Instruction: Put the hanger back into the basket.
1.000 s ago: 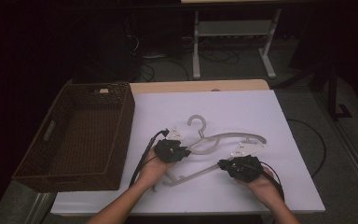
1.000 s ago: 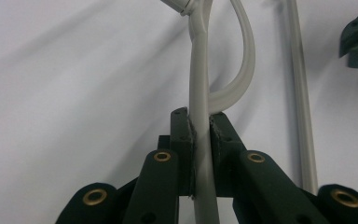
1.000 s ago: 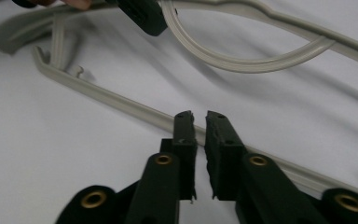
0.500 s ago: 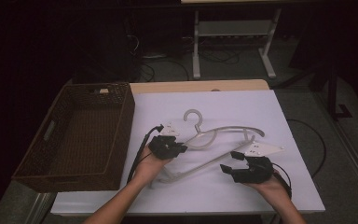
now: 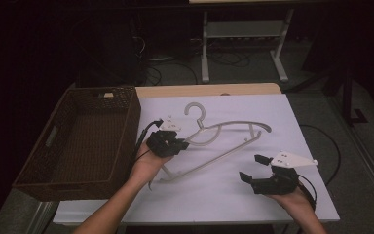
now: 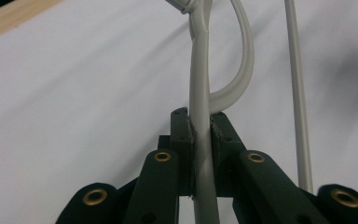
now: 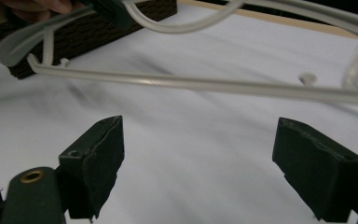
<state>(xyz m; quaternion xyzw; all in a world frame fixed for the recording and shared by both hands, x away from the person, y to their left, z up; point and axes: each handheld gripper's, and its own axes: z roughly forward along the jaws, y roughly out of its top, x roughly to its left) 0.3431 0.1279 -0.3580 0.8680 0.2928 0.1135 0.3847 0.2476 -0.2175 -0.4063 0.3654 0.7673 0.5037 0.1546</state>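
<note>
left gripper [image 5: 175, 145] clamped on pale grey plastic hanger [image 5: 233, 127], above white counter [image 5: 272, 112] | right gripper [image 5: 253, 168] wide open, empty, apart | brown woven basket [image 5: 34, 161] empty; probably hanger goes there next

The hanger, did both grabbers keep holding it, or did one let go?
The right gripper let go of the hanger and pulled back toward the table's near edge, jaws wide open. The left gripper stays clamped on it. The hanger swung slightly. The basket did not move.
</note>
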